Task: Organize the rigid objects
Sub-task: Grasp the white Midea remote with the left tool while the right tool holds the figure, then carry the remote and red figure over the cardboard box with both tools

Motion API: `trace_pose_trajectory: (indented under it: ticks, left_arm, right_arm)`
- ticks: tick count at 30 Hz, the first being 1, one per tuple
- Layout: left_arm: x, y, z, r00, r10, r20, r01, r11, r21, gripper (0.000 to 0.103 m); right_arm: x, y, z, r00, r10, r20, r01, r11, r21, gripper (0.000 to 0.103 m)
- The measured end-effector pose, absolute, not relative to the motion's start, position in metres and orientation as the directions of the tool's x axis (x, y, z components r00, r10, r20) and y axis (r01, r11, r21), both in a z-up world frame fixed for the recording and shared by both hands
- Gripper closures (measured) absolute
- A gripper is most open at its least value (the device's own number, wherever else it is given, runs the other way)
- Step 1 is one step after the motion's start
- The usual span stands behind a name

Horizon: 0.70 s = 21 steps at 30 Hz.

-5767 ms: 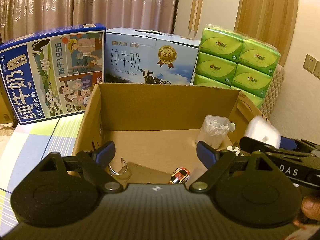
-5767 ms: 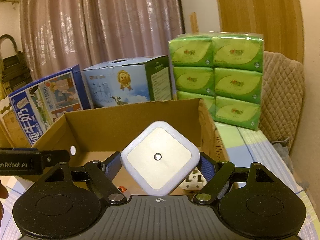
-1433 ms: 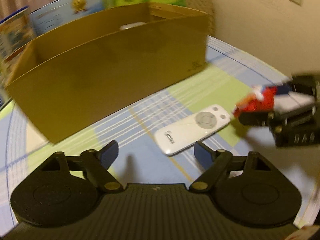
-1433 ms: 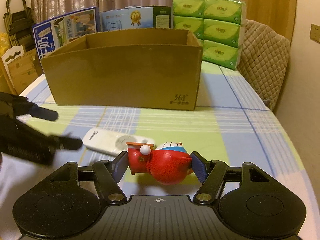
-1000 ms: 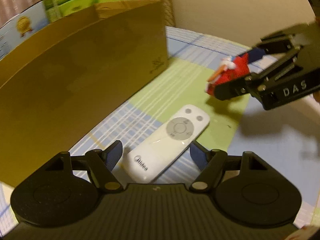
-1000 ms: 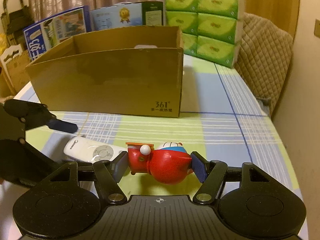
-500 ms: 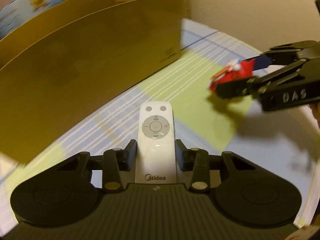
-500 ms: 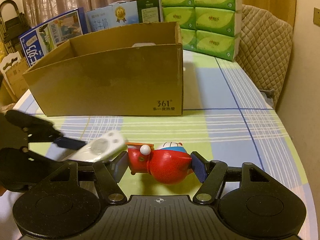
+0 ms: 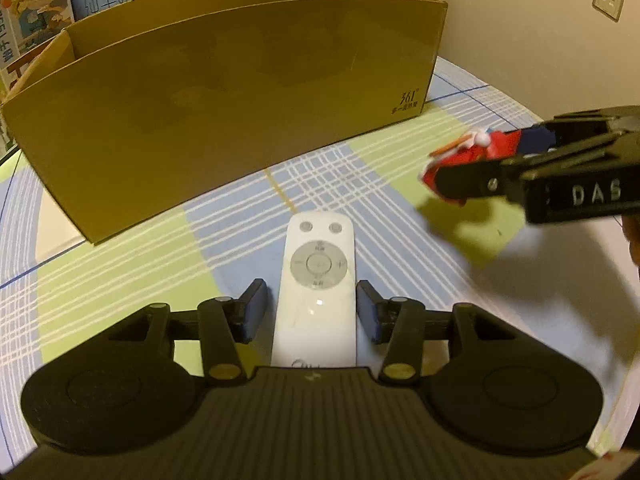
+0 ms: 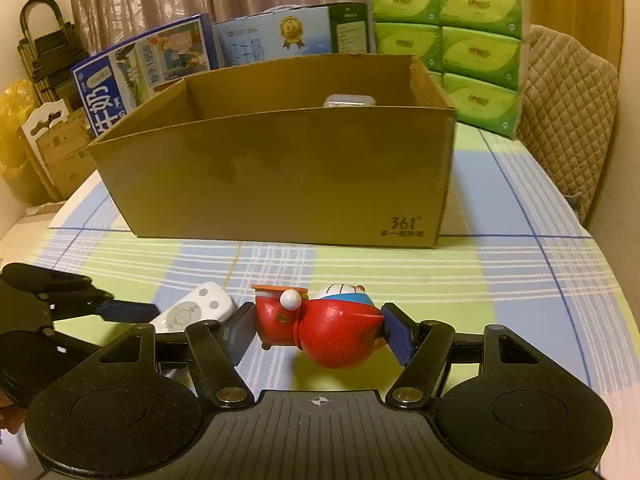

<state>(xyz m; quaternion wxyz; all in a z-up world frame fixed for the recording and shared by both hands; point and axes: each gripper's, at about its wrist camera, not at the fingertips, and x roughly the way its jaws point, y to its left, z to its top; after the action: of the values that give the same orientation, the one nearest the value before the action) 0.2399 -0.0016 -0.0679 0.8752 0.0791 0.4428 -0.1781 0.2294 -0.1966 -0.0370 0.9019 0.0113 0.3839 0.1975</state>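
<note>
Since a second ago the left claw [image 9: 312,312] has moved over the remote [image 9: 318,280], which now sits lengthwise between its pads instead of lying askew ahead of them. The jaws are opening again, with small gaps showing on both sides of the remote, so nothing is being gripped there. The remote is lying flat on the desk [image 9: 120,280], in front of the box [image 9: 224,92], buttons pointing toward it. The right claw [image 10: 318,330] is staying clamped on the red toy [image 10: 328,332], both pads pressing its sides, holding it in front of the box near the printed corner, to the right of the remote. The toy is hanging above the desk, casting a shadow below. Inside the box a white item [image 10: 349,101] is peeking over the near wall. Milk cartons [image 10: 160,64] and green tissue packs [image 10: 448,32] are standing behind the box.
</note>
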Motion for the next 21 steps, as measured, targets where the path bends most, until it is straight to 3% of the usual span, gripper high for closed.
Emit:
trace_pose_trajectory:
  ticks: [3,6,21]
  left_arm:
    - [0.246,-0.005,-0.069,0.539,-0.246,-0.805,0.387,0.922,-0.022,0.059]
    - [0.246,-0.002,-0.068,0.538,-0.242,-0.808,0.379,0.925,-0.024,0.067]
    - [0.245,0.011,-0.044,0.588,-0.160,-0.793,0.256,0.967,-0.005,0.067]
  right_arm:
    - [0.231,-0.191,-0.038,0.621,0.368,-0.692,-0.352,0.920,0.172,0.039]
    - [0.233,-0.188,-0.038,0.623,0.371,-0.689,-0.357,0.918,0.172,0.039]
    - [0.234,-0.189,-0.027,0.644,0.381,-0.663,-0.356,0.917,0.181,0.039]
